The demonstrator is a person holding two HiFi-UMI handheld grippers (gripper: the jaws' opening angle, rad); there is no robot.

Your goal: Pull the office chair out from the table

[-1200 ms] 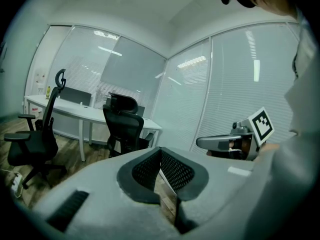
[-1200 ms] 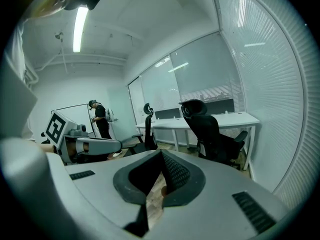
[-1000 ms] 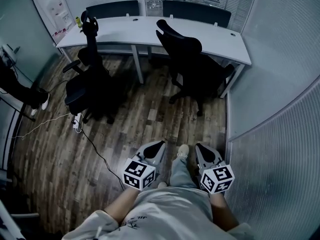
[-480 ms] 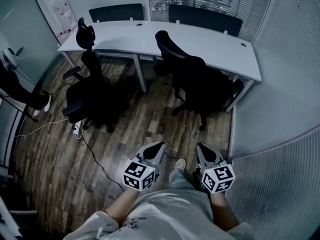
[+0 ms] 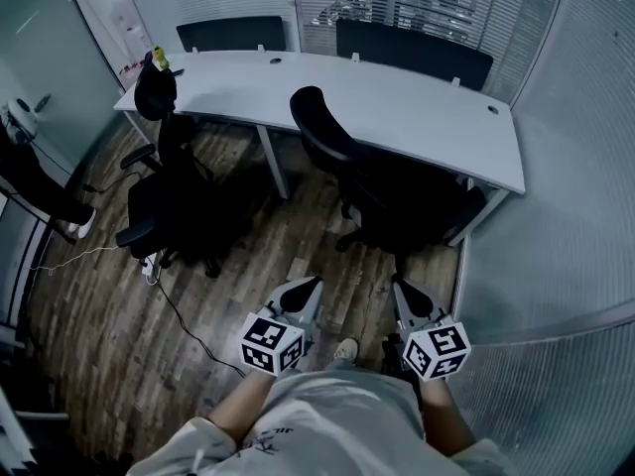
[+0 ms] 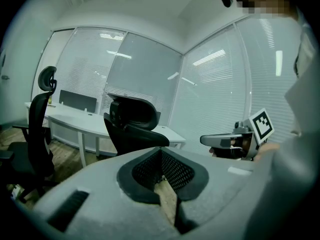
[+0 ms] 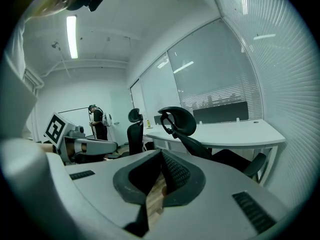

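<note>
A black office chair [image 5: 382, 191] stands at the right half of the long white table [image 5: 397, 107], its seat partly under the table edge and its headrest [image 5: 310, 107] leaning out toward me. It shows ahead in the left gripper view [image 6: 131, 126] and the right gripper view [image 7: 192, 134]. My left gripper [image 5: 301, 293] and right gripper [image 5: 407, 296] are held side by side in front of my body, short of the chair, both shut and empty.
A second black chair [image 5: 169, 191] stands pulled out at the table's left end. A power strip and cable [image 5: 154, 266] lie on the wood floor. Glass walls with blinds [image 5: 566, 216] close in on the right. A person [image 7: 97, 121] stands at the far left.
I have walked forward: the table and both chairs are nearer and lower in the head view. Both grippers stay shut, side by side in front of my body.
</note>
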